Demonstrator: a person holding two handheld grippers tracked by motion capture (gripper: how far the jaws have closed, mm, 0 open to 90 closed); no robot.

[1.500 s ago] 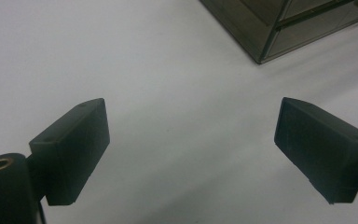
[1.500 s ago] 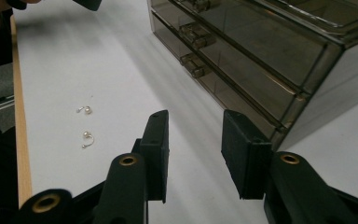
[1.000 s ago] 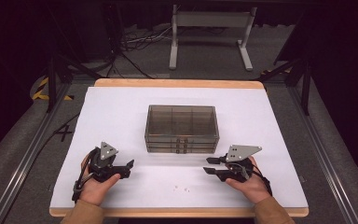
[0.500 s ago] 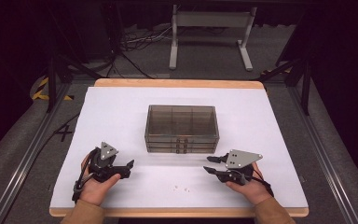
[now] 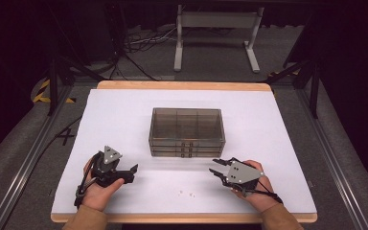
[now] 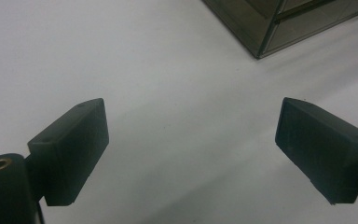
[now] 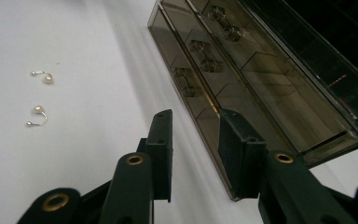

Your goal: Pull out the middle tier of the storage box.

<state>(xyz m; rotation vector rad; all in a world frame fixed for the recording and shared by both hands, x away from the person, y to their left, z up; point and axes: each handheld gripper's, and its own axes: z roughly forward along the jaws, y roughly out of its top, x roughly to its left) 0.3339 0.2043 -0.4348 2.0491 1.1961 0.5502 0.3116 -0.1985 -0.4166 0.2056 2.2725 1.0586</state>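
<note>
Right gripper view shows a smoky, see-through drawer box (image 7: 261, 88); both grippers gape, holding nothing.

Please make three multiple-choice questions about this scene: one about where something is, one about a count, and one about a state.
1. Where do the pearl earrings lie?
A. On the white table in front of the drawer box
B. Inside the top drawer
C. Between the jaws of the left gripper

2. How many drawer knobs does the front of the smoky drawer box show in the right gripper view?
A. One
B. Three
C. Five

3. How does the left gripper stand?
A. Shut on an earring
B. Shut on nothing
C. Open, with only bare table between its jaws

Answers:
1. A: both earrings rest on the white table, apart from the box and from both grippers.
2. B: three knobs sit in a row, one on each drawer.
3. C: its jaws stand wide apart over the white surface.
</note>
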